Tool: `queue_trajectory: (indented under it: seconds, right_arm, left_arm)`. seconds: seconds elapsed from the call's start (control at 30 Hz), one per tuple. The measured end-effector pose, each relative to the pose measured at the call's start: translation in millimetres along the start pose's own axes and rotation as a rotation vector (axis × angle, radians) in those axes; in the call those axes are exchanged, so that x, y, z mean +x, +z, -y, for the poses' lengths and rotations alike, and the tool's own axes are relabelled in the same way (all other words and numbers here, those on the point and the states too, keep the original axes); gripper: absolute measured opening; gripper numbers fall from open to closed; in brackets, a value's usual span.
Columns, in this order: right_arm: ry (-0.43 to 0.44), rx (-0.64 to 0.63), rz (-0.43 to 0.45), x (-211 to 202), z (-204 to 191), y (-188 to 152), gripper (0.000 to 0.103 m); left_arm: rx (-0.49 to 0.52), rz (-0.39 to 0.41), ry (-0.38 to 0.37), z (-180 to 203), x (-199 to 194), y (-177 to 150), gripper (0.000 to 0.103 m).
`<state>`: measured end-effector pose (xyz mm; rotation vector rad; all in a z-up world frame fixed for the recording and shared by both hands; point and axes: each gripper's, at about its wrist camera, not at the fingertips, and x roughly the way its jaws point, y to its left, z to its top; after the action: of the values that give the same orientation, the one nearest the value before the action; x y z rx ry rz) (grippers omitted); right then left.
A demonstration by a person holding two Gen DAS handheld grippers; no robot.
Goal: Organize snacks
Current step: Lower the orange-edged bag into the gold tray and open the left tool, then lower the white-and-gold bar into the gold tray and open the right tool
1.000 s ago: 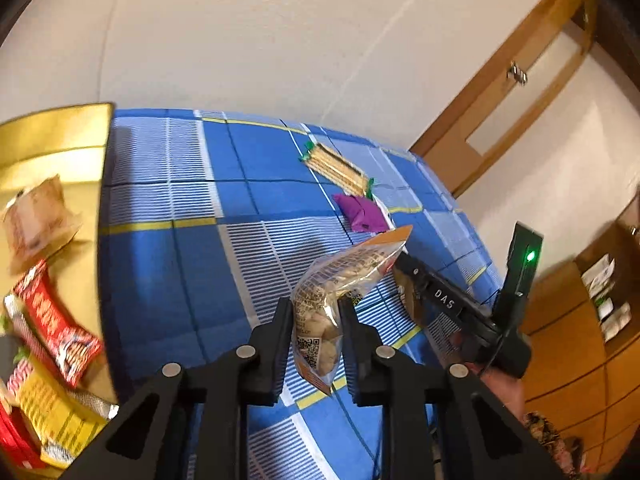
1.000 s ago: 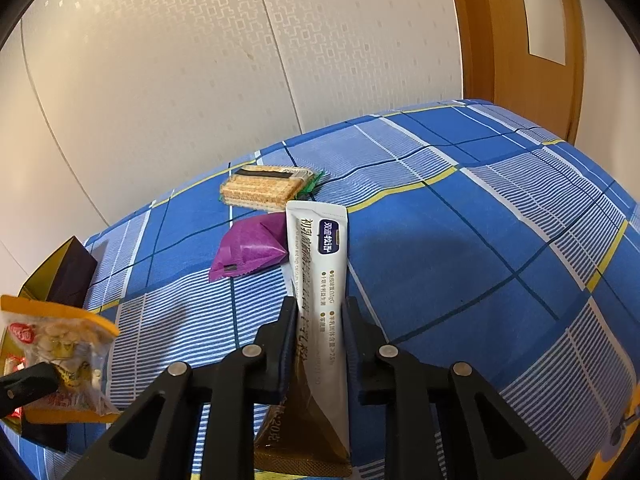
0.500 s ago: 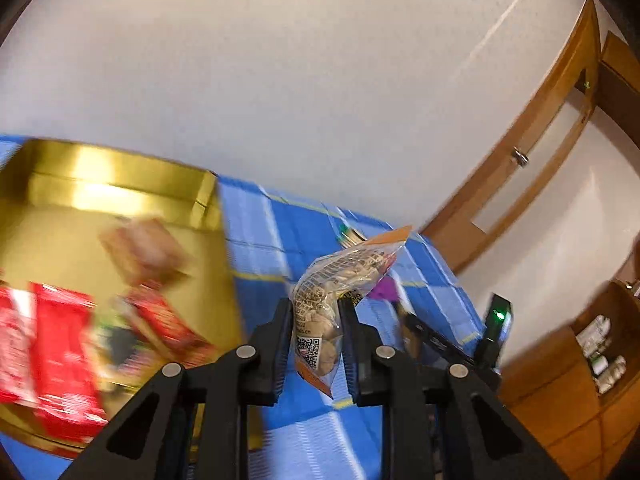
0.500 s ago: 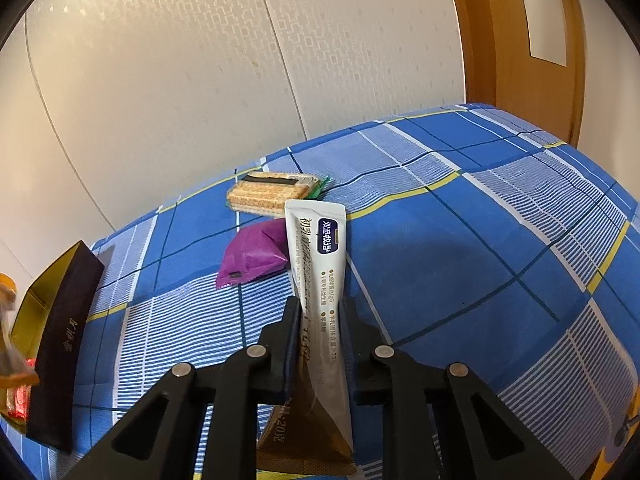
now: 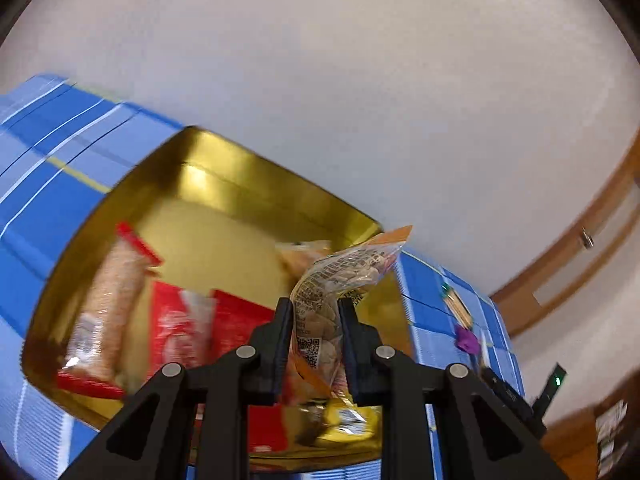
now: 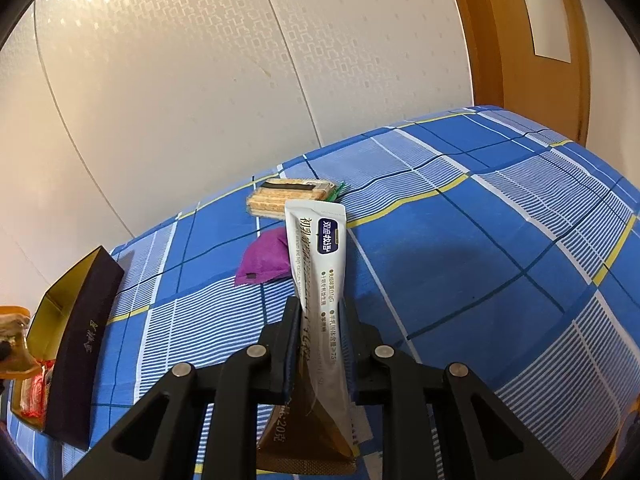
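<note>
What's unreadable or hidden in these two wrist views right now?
- Left wrist: red packets in the gold box are motion-blurred; labels unreadable.
- Left wrist: the box's near edge and the yellow packet are partly hidden by the left gripper.
- Left wrist: nut bag print too small to read.
- Right wrist: white sachet bottom end cut off by the right gripper.
- Right wrist: box contents mostly hidden by its dark wall.

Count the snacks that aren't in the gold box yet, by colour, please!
purple packet, on the cloth: 1
tan cracker pack, on the cloth: 1
white sachet, in the right jaws: 1
orange-topped nut bag, in the left jaws: 1
Total: 4
</note>
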<state>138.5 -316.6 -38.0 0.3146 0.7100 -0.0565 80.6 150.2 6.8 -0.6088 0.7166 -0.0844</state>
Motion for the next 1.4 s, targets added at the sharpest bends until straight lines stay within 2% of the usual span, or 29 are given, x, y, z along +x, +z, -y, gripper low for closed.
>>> queue_trajectory:
  seconds: [0.3,0.37,0.6,0.8,0.93,1.07,1.17,1.4]
  right_arm:
    - [0.04,-0.017,0.034,-13,-11,-10,0.019]
    - [0.044,-0.023,0.031,-14,-14,-11,0.019]
    - [0.048,-0.031,0.018,-14,-21,-19,0.019]
    - [0.099,-0.028,-0.009,-21,-36,-26,0.019]
    - [0.145,-0.069,-0.022,-29,-63,-32,0.019]
    - [0.206,-0.091,-0.043,-37,-92,-35,0.019]
    - [0.263,-0.117,-0.059,-42,-116,-37,0.019]
    - [0.378,-0.203,-0.095,-47,-187,-42,0.019]
  left_arm:
    - [-0.156,0.006,0.102,-41,6,17,0.024]
    - [-0.159,0.01,0.106,-47,4,22,0.025]
    - [-0.072,0.032,0.133,-46,-7,22,0.026]
    - [0.11,0.038,0.176,-14,-19,4,0.032]
    - [0.222,0.038,0.19,5,-25,-14,0.032]
    - [0.24,0.037,0.196,9,-29,-26,0.033]
    - [0.249,0.045,0.2,10,-34,-33,0.038]
    - [0.289,0.054,0.212,11,-44,-45,0.038]
